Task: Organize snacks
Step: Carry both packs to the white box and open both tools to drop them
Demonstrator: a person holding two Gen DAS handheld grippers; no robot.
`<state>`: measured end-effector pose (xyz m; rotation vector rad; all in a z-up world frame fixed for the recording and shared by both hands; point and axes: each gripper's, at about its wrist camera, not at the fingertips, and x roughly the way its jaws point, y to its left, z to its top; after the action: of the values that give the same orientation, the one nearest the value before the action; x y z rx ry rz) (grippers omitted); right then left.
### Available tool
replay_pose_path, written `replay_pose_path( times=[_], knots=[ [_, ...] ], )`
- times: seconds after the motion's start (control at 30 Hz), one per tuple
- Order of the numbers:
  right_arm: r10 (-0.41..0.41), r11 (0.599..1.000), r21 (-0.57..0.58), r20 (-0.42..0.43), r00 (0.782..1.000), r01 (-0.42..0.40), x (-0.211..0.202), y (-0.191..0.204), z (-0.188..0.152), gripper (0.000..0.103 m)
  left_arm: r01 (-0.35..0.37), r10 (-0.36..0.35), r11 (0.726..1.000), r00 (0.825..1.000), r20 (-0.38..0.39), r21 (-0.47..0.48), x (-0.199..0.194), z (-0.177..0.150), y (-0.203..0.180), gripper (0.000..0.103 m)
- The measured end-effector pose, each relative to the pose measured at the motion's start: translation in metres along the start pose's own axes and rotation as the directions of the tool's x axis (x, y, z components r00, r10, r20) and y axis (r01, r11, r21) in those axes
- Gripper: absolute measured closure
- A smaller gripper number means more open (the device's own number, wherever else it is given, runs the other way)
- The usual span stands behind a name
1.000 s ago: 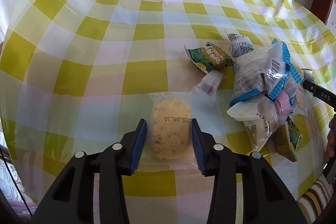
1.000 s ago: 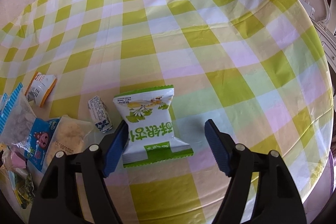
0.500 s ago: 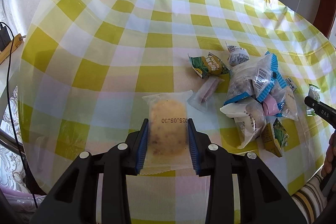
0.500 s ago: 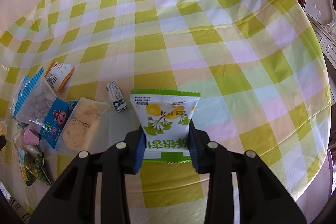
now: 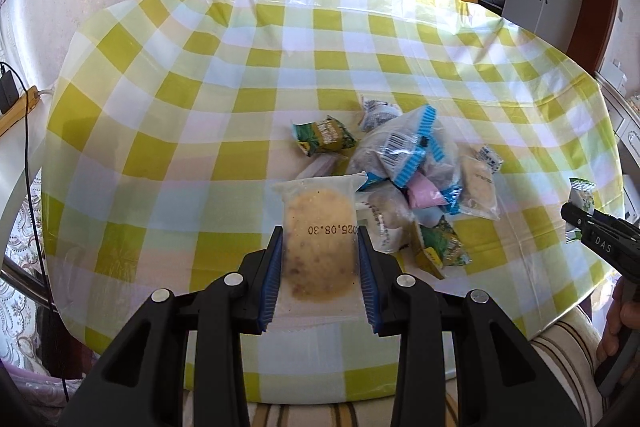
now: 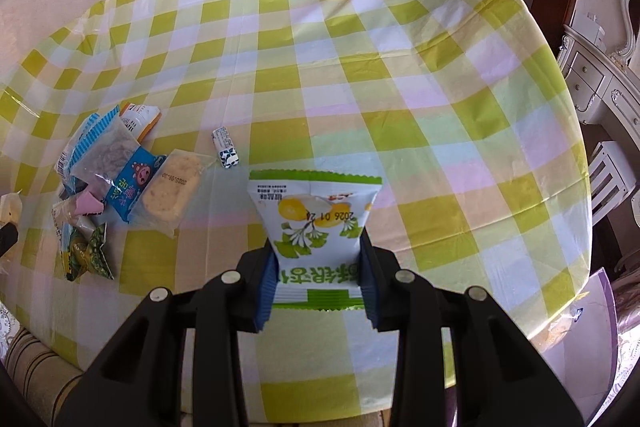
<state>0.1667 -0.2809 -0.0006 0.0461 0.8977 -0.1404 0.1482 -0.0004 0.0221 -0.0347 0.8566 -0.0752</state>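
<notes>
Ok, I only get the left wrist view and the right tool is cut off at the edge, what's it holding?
Observer: A white and green packet, clamped between the right tool pads.
Operator: Anything printed on it?
Observer: Yellow fruit, green leaves and a date.
Operator: Is the table beyond it bare?
Observer: Yes, only checked cloth there; the pile lies off to its left.
Operator: Any loose piece near it?
Observer: One small blue and white candy, apart from the pile.

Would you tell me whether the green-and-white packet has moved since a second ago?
Yes: the green-and-white packet, then flat on the checked tablecloth, is now lifted clear.
</notes>
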Motion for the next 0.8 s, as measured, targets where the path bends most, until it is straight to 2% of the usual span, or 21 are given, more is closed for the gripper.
replay_pose_path(
  times=[0.27,0.47,0.7,0.8],
  knots=[
    [-0.031,0.999,0.027,-0.013,0.999,0.031,-0.023,-0.033,-0.019,0.067,0.102,-0.102,0.992,0.995,-0.001,0.079,-0.009,-0.004,-0.052,0.069],
    [-0.051,0.997,0.049,-0.017,0.999,0.052,-0.037,-0.059,-0.03,0.067,0.18,-0.179,0.976,0.984,-0.021,0.123,-0.012,-0.007,-0.09,0.069],
    [-0.091,0.992,0.088,-0.023,0.996,0.093,-0.049,-0.092,-0.042,0.067,0.293,-0.286,0.938,0.956,-0.064,0.187,-0.014,-0.013,-0.141,0.069],
    [-0.118,0.987,0.11,-0.03,0.993,0.12,-0.053,-0.111,-0.05,0.067,0.346,-0.334,0.915,0.938,-0.093,0.207,-0.014,-0.016,-0.164,0.069]
  ],
)
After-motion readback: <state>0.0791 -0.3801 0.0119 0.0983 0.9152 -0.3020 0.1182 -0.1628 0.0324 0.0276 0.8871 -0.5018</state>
